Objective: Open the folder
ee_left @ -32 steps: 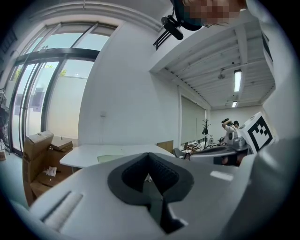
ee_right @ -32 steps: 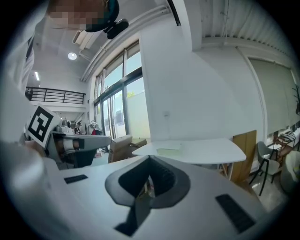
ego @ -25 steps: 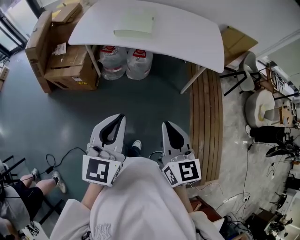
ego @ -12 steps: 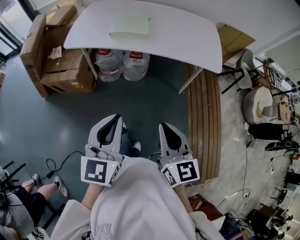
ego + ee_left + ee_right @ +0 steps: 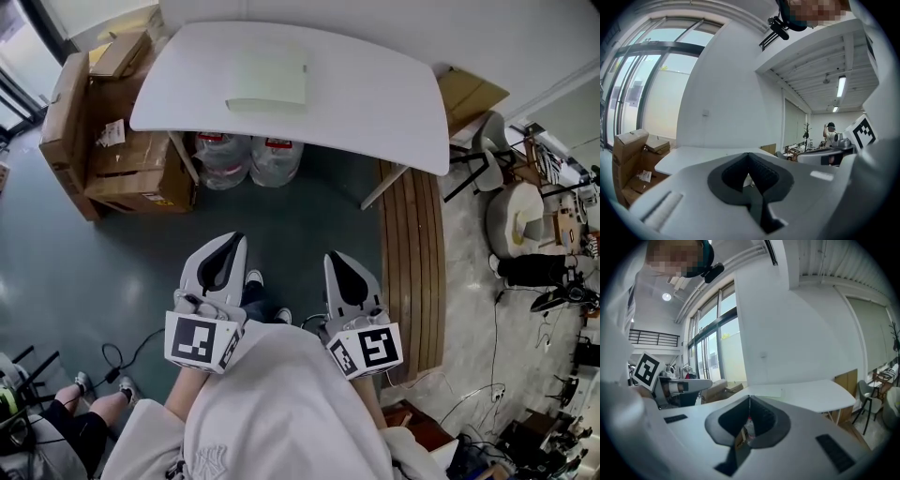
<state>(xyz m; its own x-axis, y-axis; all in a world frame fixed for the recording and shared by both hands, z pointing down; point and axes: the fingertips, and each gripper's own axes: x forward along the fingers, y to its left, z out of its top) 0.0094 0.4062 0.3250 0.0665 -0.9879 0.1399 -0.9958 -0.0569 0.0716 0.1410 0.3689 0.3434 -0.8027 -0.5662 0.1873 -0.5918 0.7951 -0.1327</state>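
Near the body, the left tool (image 5: 234, 238) and right tool (image 5: 336, 255) are both pinched together on nothing, pointing ahead. Well beyond them the folder (image 5: 268, 78) lies flat on the far desk (image 5: 375, 89), more in line with the left tool, its longer side apparently running left to right.

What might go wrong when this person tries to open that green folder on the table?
The folder lies flat on the smooth white table, so it might slide rather than open. The left hand-held gripper and right hand-held gripper are both shut and may fumble its thin cover. Water bottles under the table could get kicked.
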